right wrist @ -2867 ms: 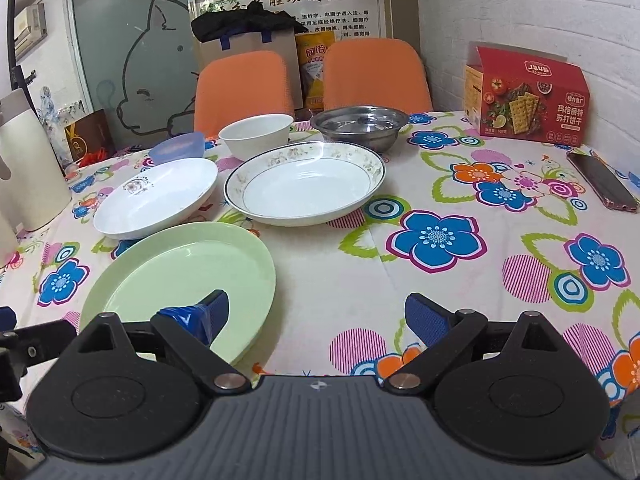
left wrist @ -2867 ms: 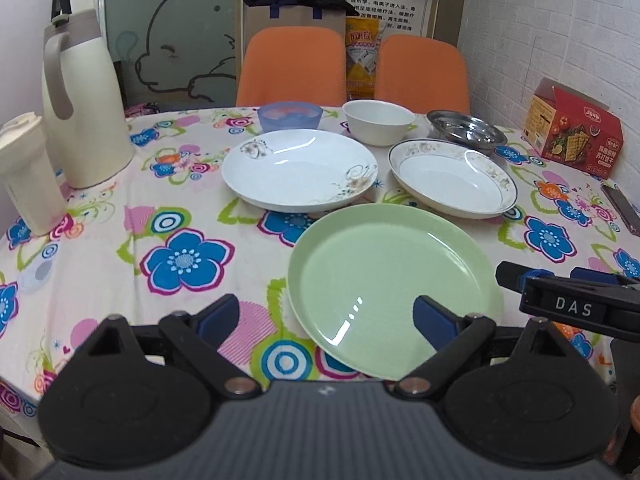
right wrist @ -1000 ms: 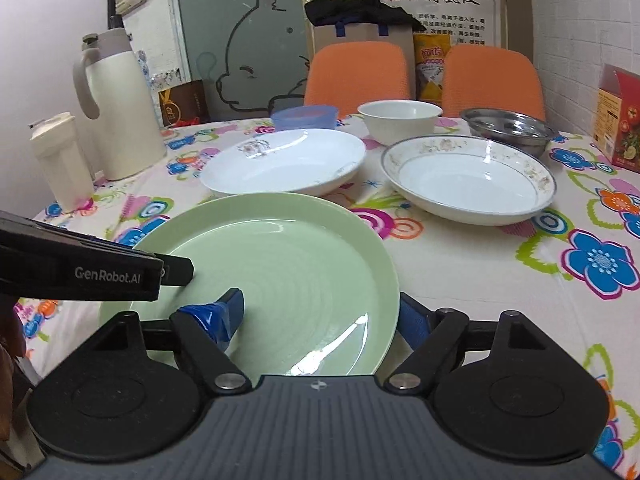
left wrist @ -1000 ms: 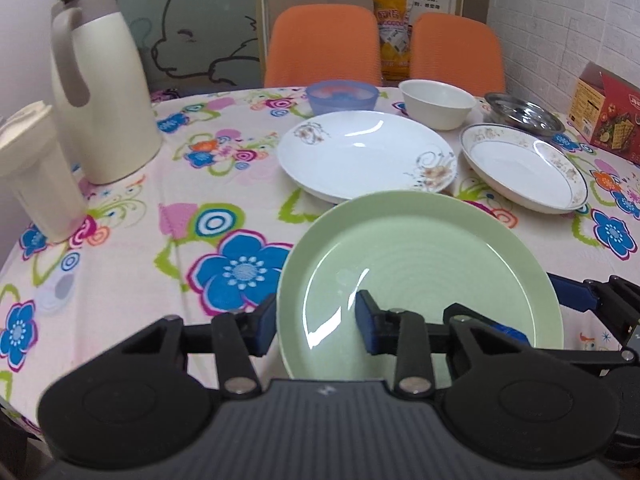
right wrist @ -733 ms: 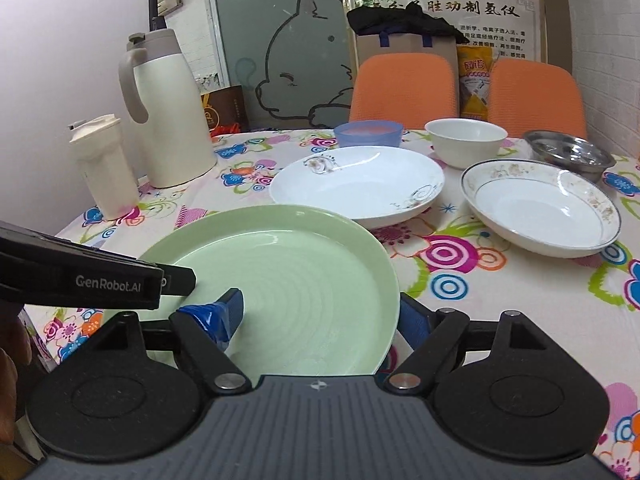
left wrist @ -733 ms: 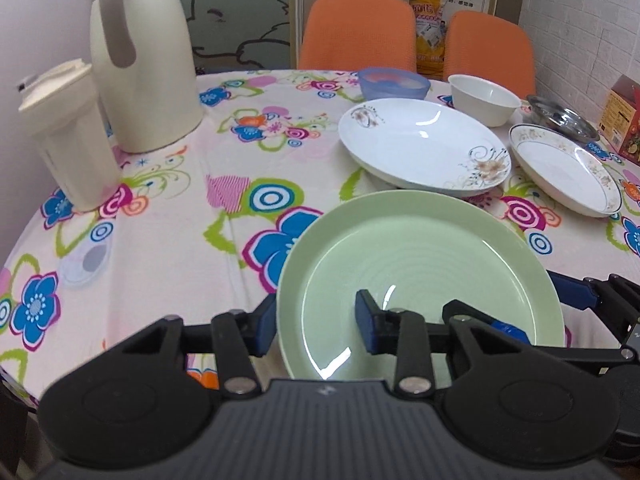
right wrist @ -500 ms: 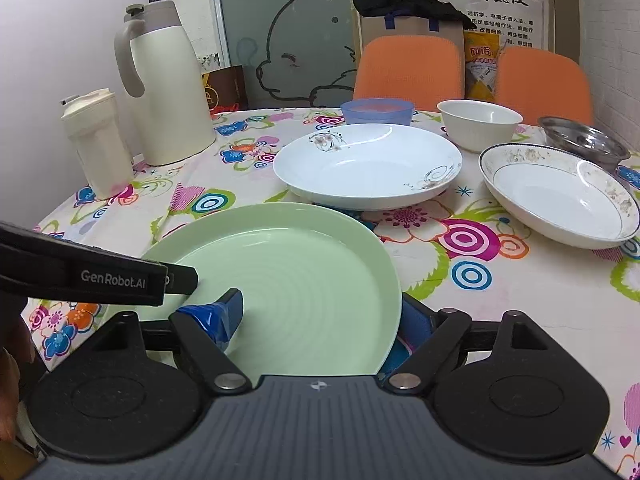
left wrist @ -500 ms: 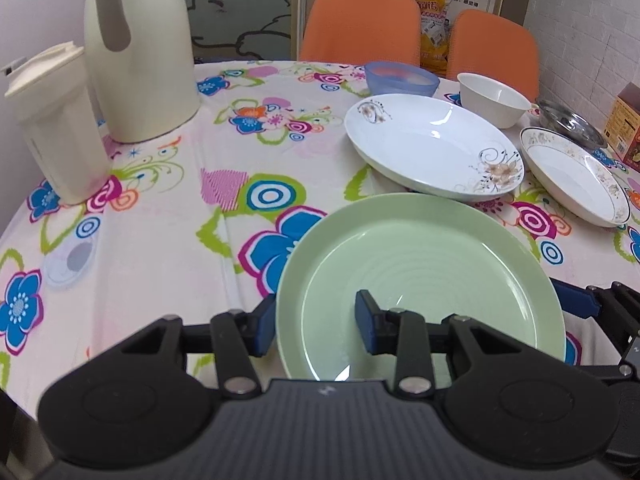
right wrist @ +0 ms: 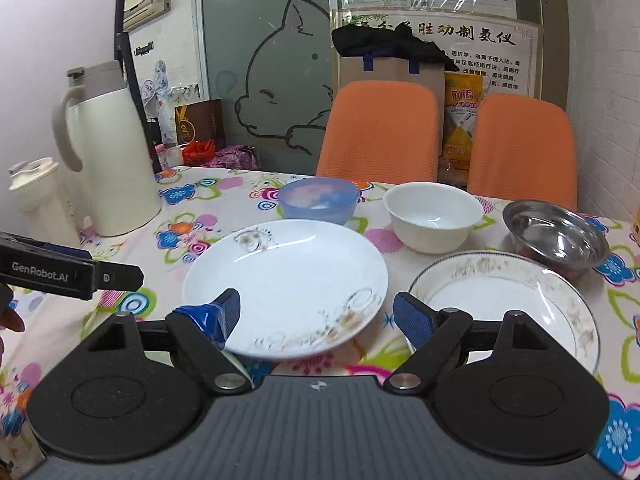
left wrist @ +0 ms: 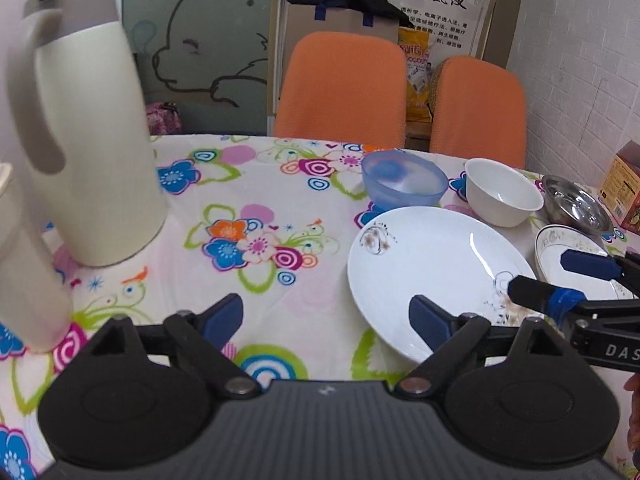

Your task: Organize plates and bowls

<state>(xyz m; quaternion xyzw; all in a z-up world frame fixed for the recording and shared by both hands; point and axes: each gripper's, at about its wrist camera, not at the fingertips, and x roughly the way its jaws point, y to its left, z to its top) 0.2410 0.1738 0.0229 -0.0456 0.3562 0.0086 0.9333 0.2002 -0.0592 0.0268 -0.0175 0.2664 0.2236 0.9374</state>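
The surface wears a smooth cloth (right wrist: 420,350) printed with bright flowers. On it the white plate (right wrist: 288,280) and the gold-rimmed plate (right wrist: 504,296) look like glossy glazed ceramic, as does the white bowl (right wrist: 434,216). The blue bowl (right wrist: 318,200) is translucent plastic — faintly frosted. The metal bowl (right wrist: 556,234) shines like polished steel. The cream jug (right wrist: 108,152) has a matt plastic shell. Both chairs (right wrist: 380,132) carry rough orange fabric — woven.
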